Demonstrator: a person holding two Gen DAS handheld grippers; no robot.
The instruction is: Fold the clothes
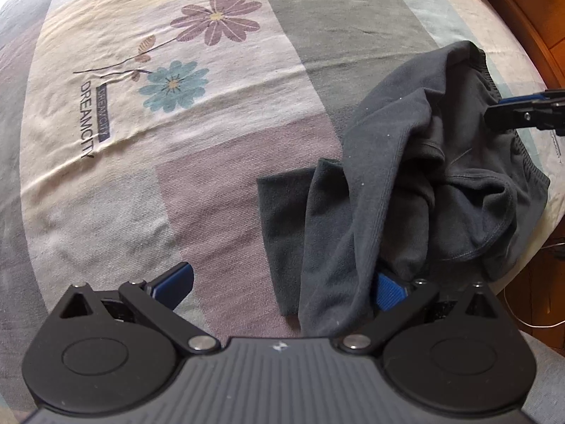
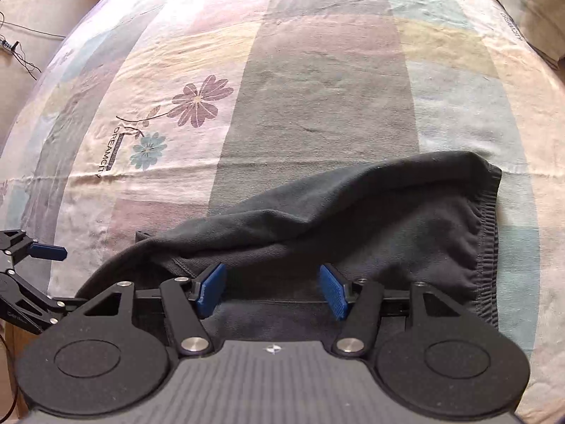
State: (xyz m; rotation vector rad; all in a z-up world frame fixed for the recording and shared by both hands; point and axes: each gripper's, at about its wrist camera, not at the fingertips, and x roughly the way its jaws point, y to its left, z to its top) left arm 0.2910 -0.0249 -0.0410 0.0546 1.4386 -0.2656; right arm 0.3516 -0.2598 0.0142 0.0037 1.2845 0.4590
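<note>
A crumpled dark grey garment lies bunched on the bed's right side, its ribbed waistband toward the right. My left gripper stands open at the garment's near-left end. A fold of cloth drapes over its right finger, while the left finger hovers over bare sheet. My right gripper is open too, low over the garment's near edge, with cloth lying under and between its blue pads. Each gripper shows in the other's view: the right gripper and the left gripper.
A pastel patchwork bedsheet with printed flowers and "DREAMCITY" lettering spreads left and beyond the garment. Brown wooden furniture borders the bed's right. A pillow lies far right. Cables run on the floor at left.
</note>
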